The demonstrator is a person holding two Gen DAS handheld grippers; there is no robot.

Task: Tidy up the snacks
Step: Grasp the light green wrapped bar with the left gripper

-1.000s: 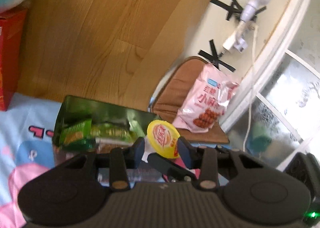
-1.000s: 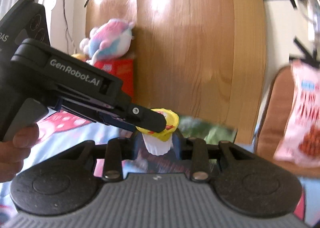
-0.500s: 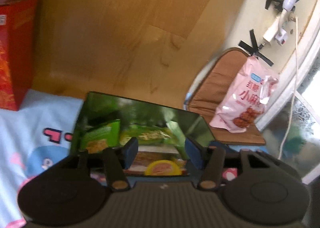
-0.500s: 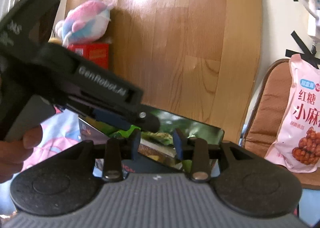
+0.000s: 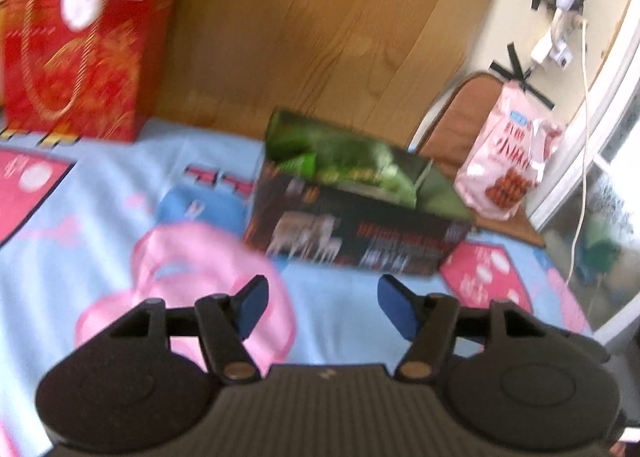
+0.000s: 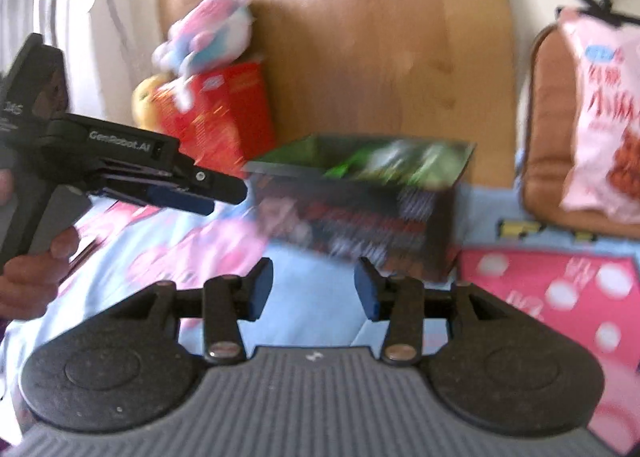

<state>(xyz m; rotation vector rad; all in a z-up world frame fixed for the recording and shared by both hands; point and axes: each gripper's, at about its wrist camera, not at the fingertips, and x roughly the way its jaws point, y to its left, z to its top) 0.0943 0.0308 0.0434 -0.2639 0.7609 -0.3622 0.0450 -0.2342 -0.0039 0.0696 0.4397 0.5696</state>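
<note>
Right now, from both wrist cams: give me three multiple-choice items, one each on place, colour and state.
1. Where is the pink snack bag?
A. inside the box
B. on the brown chair, right of the box
C. on the red bag

2. What colour are the packets in the open box?
A. green
B. blue
C. white

3. How is the left hand-held gripper?
A. shut on a packet
B. shut, empty
C. open, empty

Key: 1 B, the bag leans on the chair beside the box. 2 A, green wrappers show above the box rim. 3 C, its blue pads stand wide apart with only bedsheet between them.
</note>
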